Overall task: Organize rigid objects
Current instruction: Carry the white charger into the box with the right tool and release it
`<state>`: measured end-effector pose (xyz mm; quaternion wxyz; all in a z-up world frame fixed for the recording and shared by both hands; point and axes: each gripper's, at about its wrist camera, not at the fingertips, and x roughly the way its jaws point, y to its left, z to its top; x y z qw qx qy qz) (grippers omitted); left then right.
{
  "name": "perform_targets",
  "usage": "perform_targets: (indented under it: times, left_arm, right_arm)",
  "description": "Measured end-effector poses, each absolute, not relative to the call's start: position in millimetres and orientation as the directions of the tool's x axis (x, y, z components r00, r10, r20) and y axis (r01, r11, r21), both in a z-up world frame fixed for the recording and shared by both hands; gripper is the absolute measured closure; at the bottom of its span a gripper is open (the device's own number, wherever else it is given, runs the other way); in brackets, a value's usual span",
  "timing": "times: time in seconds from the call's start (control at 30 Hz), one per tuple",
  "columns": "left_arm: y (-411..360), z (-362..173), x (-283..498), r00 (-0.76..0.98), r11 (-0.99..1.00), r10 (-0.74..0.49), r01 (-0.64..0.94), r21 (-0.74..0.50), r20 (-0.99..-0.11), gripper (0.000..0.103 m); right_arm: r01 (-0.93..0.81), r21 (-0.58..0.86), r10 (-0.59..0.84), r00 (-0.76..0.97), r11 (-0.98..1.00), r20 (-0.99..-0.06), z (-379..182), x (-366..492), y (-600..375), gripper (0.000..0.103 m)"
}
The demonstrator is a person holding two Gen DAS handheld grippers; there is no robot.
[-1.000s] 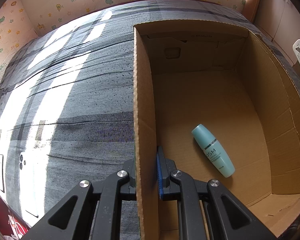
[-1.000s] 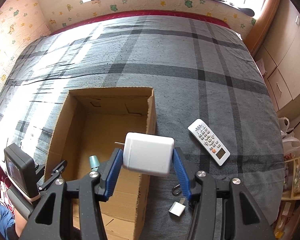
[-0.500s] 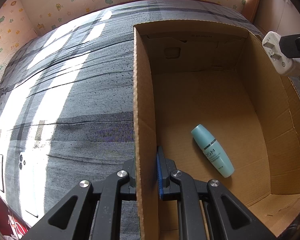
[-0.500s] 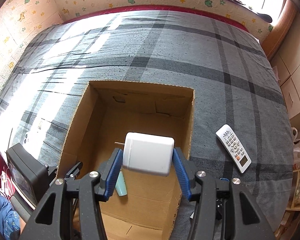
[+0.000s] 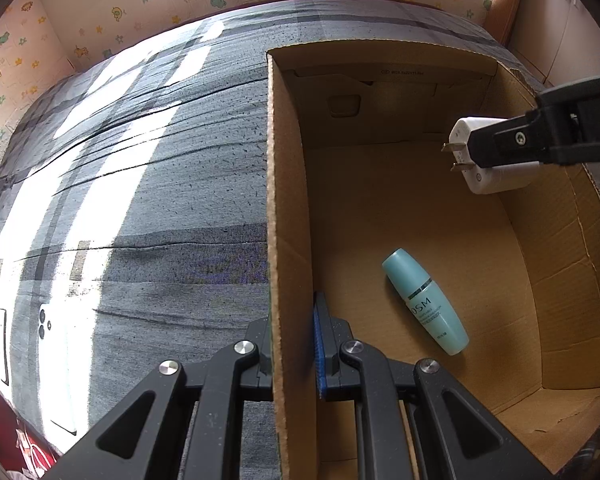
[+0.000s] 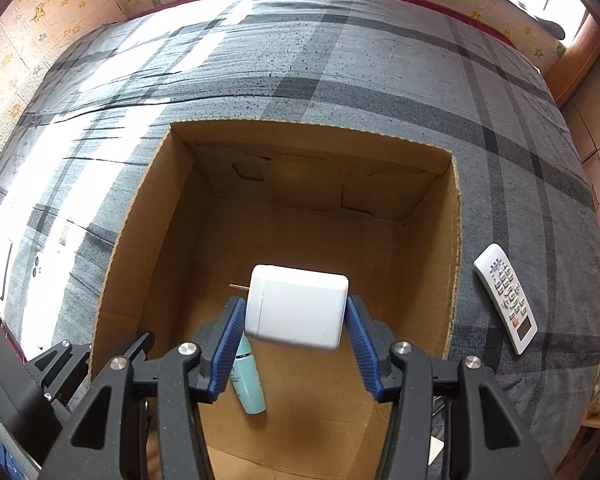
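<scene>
Cardboard box, open top, sits on a bed with a grey plaid cover. Left hand-held gripper is clamped on the box's left wall, one finger outside, the blue-padded finger inside; wall stands upright between them.

Right hand-held gripper is clamped on a white charger, blue pads pressed to its two short ends. Charger hangs over the box interior, clear of the floor; its metal prongs point left in the right wrist view. In the left wrist view the charger shows near the box's right wall, above the floor, with the right gripper's black finger across it.

Teal bottle lies on its side on the box floor, cap toward the far wall, near the front. In the right wrist view the bottle is partly hidden behind the left pad, below the charger.

White remote lies on the cover just right of the box, apart from it, buttons up. A white phone lies on the sunlit cover well left of the box.
</scene>
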<state>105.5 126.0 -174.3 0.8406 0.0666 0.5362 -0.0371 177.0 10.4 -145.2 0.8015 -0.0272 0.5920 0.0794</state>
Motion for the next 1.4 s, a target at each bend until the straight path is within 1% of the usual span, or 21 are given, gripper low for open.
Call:
perform_targets:
  times: [0.47, 0.67, 0.87, 1.4]
  left_arm:
    - [125, -175, 106, 0.422, 0.988, 0.014, 0.134, 0.077, -0.907, 0.090]
    - [124, -175, 106, 0.423, 0.988, 0.014, 0.134, 0.078, -0.906, 0.090]
    - [125, -174, 105, 0.423, 0.988, 0.013, 0.136, 0.078, -0.906, 0.090]
    - [124, -173, 105, 0.422, 0.987, 0.017, 0.138, 0.082, -0.906, 0.090]
  right_arm:
    - [-0.150, 0.053, 0.083, 0.207, 0.987, -0.975, -200, 201, 26, 0.048]
    - [-0.158, 0.053, 0.082, 0.181, 0.986, -0.980, -213, 204, 31, 0.048]
    - [-0.168, 0.056, 0.088, 0.185, 0.984, -0.979, -214, 208, 35, 0.047]
    - [-0.168, 0.058, 0.095, 0.223, 0.984, -0.970, -188, 200, 28, 0.047]
